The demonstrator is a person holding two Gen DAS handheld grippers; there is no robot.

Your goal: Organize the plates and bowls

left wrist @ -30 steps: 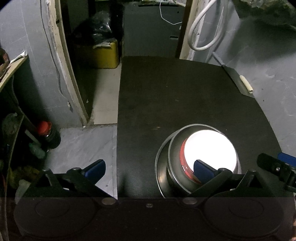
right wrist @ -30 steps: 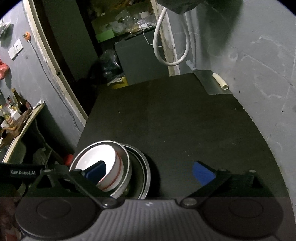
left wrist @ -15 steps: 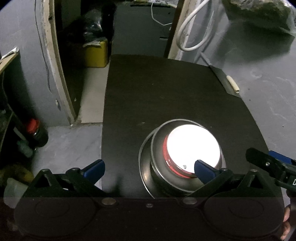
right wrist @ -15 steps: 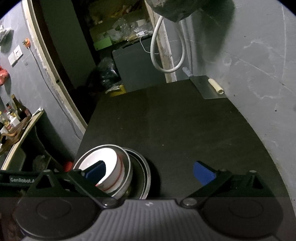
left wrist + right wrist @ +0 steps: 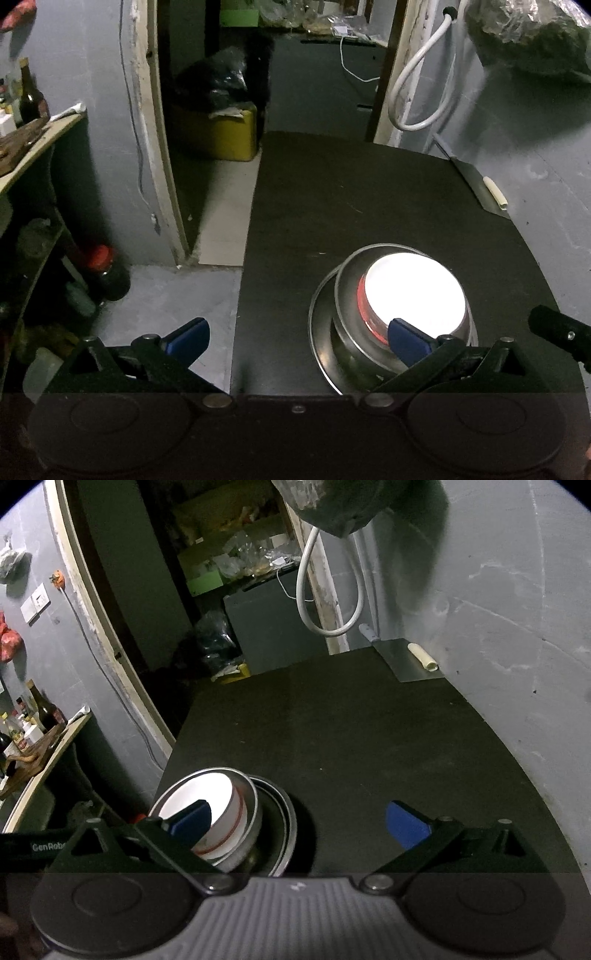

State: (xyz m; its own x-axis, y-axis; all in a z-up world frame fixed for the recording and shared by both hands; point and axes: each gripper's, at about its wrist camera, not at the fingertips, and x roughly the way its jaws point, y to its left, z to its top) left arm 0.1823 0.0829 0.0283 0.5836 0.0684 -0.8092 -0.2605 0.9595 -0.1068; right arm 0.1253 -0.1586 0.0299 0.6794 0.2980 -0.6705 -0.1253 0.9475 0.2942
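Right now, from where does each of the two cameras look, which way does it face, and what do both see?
Left wrist: sits on the left gripper, facing forward across the black table; its open blue fingers frame the view, with the white bowl nested in a metal bowl lower right.
Right wrist: sits on the right gripper, facing the same way; open fingers, stack lower left.
Shared: the stack, table, white hose, cleaver.
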